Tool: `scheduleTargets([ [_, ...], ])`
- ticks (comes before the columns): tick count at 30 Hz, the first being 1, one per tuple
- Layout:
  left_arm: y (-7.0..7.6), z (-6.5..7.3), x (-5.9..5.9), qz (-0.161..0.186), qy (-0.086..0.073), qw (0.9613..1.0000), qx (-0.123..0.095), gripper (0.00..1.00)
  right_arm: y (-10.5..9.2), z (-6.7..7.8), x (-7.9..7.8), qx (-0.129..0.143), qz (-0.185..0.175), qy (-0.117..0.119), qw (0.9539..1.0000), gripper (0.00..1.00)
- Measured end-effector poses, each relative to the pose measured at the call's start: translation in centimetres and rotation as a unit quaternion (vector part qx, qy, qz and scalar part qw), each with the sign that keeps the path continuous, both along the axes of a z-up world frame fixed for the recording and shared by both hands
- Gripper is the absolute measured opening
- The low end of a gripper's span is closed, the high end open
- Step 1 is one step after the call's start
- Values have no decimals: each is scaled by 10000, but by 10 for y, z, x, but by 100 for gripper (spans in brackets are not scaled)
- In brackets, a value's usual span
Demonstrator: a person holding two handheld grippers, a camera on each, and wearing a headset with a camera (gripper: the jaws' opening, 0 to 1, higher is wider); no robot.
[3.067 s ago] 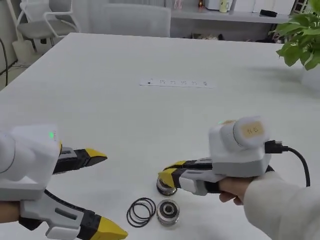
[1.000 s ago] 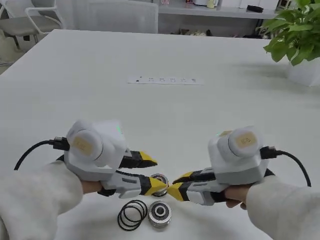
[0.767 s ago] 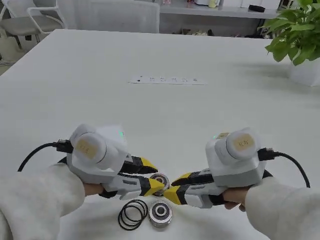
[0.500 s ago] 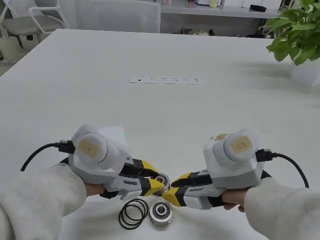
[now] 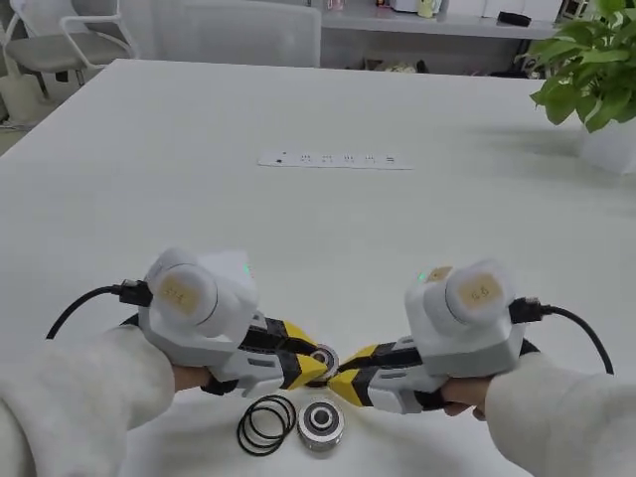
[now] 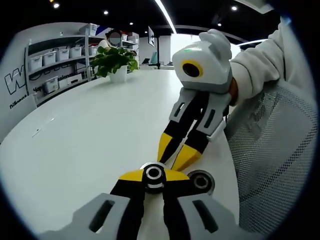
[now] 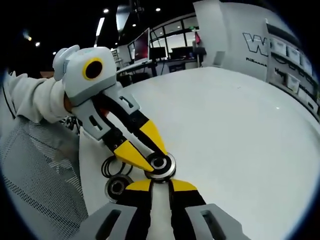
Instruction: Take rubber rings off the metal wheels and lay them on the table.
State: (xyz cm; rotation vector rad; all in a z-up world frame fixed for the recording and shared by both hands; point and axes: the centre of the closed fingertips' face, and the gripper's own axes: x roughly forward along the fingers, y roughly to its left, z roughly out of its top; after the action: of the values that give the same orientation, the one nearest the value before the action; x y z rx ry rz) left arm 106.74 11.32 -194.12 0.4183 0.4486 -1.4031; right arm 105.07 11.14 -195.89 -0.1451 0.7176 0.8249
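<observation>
Moved: left gripper (image 5: 314, 364) has swung in from the far left, nose to nose with right gripper (image 5: 338, 382).
Left jaws: pinching the held wheel (image 7: 160, 164).
Right jaws: narrowly parted, tips at its rim, opposite.
Table (image 5: 298, 229): loose rubber rings (image 5: 265, 423) beside bare wheel (image 5: 321, 420).

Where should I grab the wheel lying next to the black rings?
Probably by its outer rim, coming down from above. The loose metal wheel lies flat on the table with its hole facing up, so opposite edges are easy to pinch. Keep the jaws off the side toward the rubber rings, which lie right beside it.
</observation>
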Motion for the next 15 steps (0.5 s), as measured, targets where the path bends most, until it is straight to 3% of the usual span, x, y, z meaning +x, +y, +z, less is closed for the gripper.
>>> scheduleTargets([
  [9,0,1,0,16,-8,10000,-4,7,1,0,0,38,-34,62,10000,9],
  [12,0,1,-1,17,-6,10000,-13,7,3,1,2,146,-156,87,9997,21],
  [13,0,2,-1,19,-4,10000,-15,7,3,2,7,143,-214,-15,9997,25],
  [15,0,2,-1,15,-5,10000,-19,7,4,0,6,68,-128,-39,9999,24],
])
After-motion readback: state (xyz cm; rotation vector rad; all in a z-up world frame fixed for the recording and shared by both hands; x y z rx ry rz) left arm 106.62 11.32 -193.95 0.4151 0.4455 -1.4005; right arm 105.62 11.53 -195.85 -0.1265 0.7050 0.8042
